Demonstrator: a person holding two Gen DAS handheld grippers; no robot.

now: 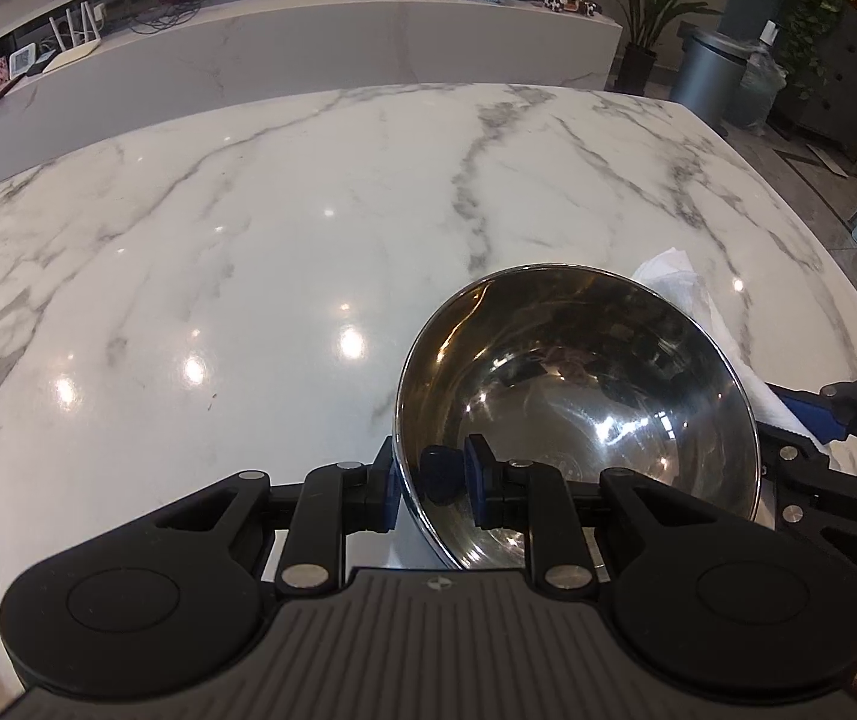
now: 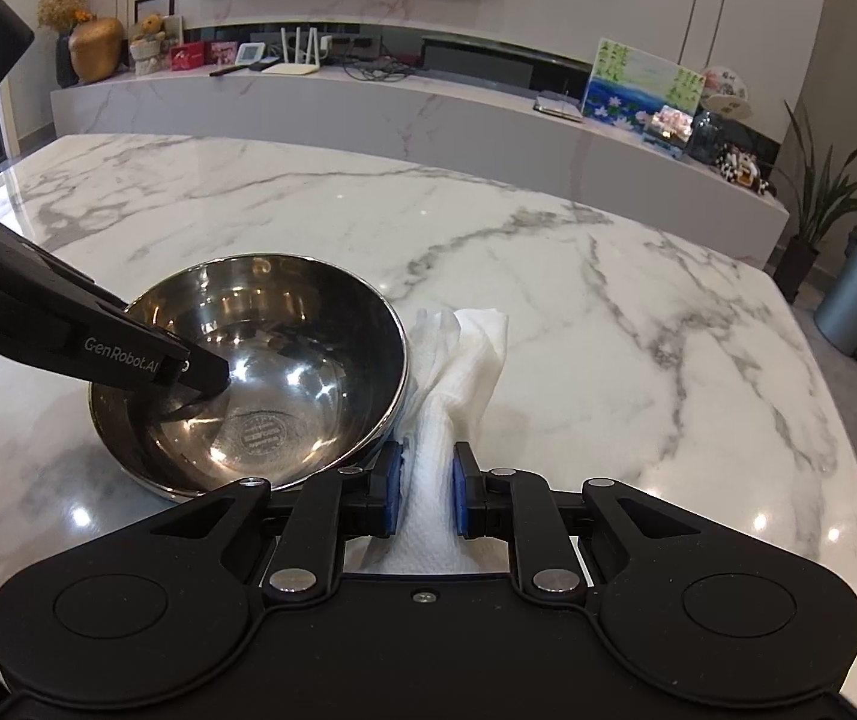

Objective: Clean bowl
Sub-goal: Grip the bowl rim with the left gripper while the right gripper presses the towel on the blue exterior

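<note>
Bowl held, paper ready to wipe.
Left view: the left gripper fingers pinch the bowl rim, tipped on the bench; shiny metal may slip.
Right view: the right gripper fingers squeeze the paper towel beside the bowl; it may tear.

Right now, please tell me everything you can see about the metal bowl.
The bowl is round, shiny, steel-looking, empty, with a circular stamp at its bottom. It sits tilted on the marble table. The left tongs clamp its rim, one finger inside, one outside. A white paper towel, held by the right tongs, lies beside it.
</note>
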